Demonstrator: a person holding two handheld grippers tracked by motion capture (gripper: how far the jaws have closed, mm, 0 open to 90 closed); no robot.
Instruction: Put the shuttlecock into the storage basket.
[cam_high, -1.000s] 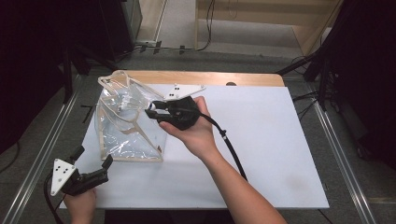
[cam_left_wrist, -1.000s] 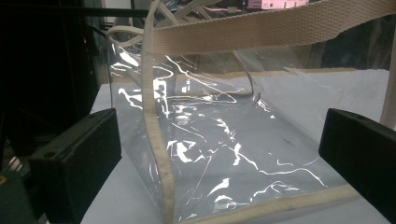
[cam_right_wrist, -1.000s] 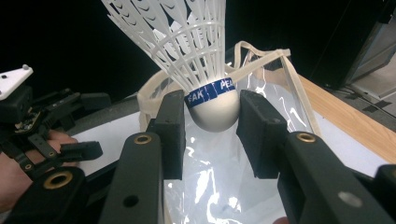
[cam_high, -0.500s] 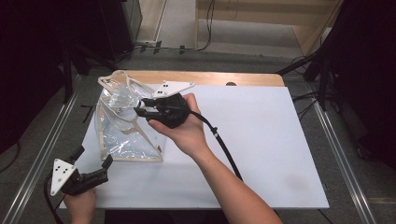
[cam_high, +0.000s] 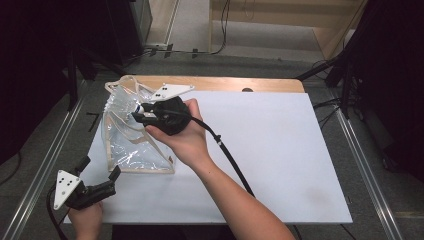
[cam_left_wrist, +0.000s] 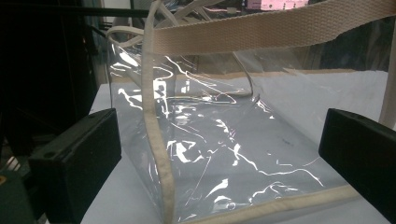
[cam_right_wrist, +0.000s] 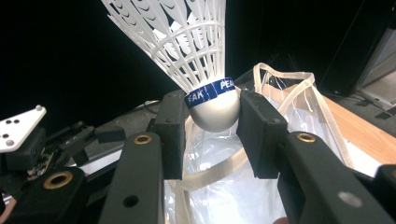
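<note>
A clear plastic bag (cam_high: 127, 142) with cream webbing edges stands open at the left of the white tabletop (cam_high: 270, 150). My right gripper (cam_high: 136, 116) hovers over the bag's mouth, shut on the rounded cork of a white shuttlecock (cam_right_wrist: 205, 56) with a blue band; the skirt points up and away from the jaws. In the right gripper view the bag (cam_right_wrist: 219, 186) lies just beyond and below the jaws. My left gripper (cam_high: 100, 168) waits open at the table's front left corner, apart from the bag. Its view looks at the bag's side wall (cam_left_wrist: 210, 154) and a strap (cam_left_wrist: 280, 28).
A wooden strip (cam_high: 225, 83) runs along the table's far edge. Metal rails (cam_high: 45, 165) flank the table on both sides. The right gripper's cable (cam_high: 230, 157) trails across the middle of the table along the forearm. Dark equipment stands at the far left.
My right gripper has carried the shuttlecock left and slightly up, from beside the bag's near rim to over its mouth. The left gripper has stayed put.
</note>
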